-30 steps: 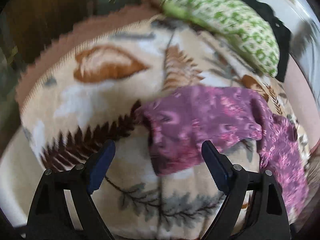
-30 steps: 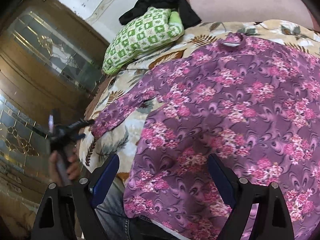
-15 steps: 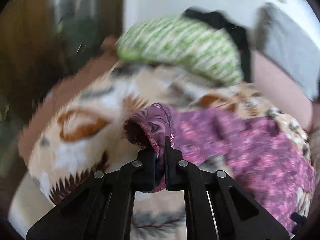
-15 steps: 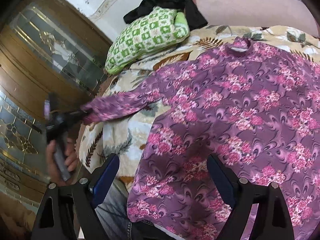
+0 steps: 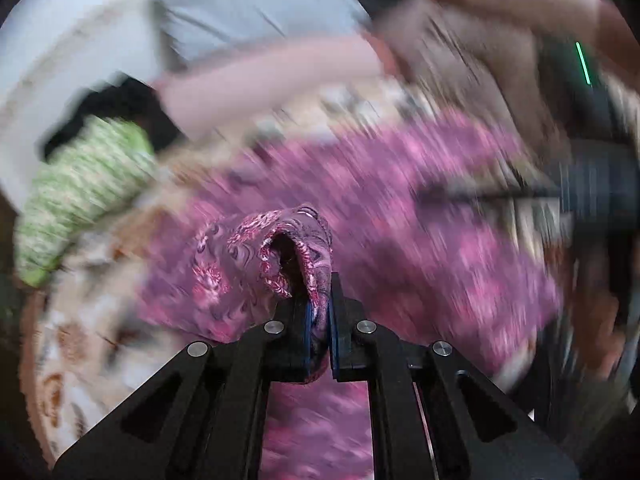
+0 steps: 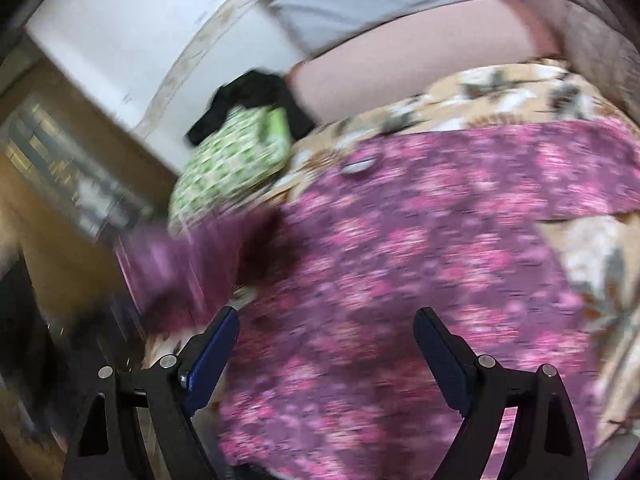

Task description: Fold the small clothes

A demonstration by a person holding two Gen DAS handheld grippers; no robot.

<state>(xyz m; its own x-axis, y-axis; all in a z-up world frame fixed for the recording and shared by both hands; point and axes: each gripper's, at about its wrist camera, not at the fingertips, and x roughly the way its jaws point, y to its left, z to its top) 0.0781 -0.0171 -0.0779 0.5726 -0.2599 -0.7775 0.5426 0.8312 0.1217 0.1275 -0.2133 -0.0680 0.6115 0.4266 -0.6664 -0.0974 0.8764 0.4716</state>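
Observation:
A purple floral shirt (image 6: pixel 400 264) lies spread on a leaf-patterned blanket (image 6: pixel 500 92). My left gripper (image 5: pixel 318 320) is shut on the cuff of the shirt's sleeve (image 5: pixel 280 248), which bunches up just ahead of the closed jaws, with the shirt's body (image 5: pixel 420 240) blurred beyond it. In the right wrist view the lifted sleeve (image 6: pixel 188 272) hangs blurred at the left, over the shirt's edge. My right gripper (image 6: pixel 326 320) is open above the shirt's lower part, with nothing between its fingers. Both views are smeared by motion.
A green-and-white patterned cushion (image 6: pixel 232 168) with a black garment (image 6: pixel 248 96) behind it lies at the far end of the blanket. A pink padded headboard (image 6: pixel 408 60) and white wall stand behind. Wooden glass-panelled doors (image 6: pixel 60 168) are at the left.
My left gripper closed on the sleeve cuff and carried it across toward the shirt's body, rolling as it went. My right gripper stayed open and shifted over the shirt.

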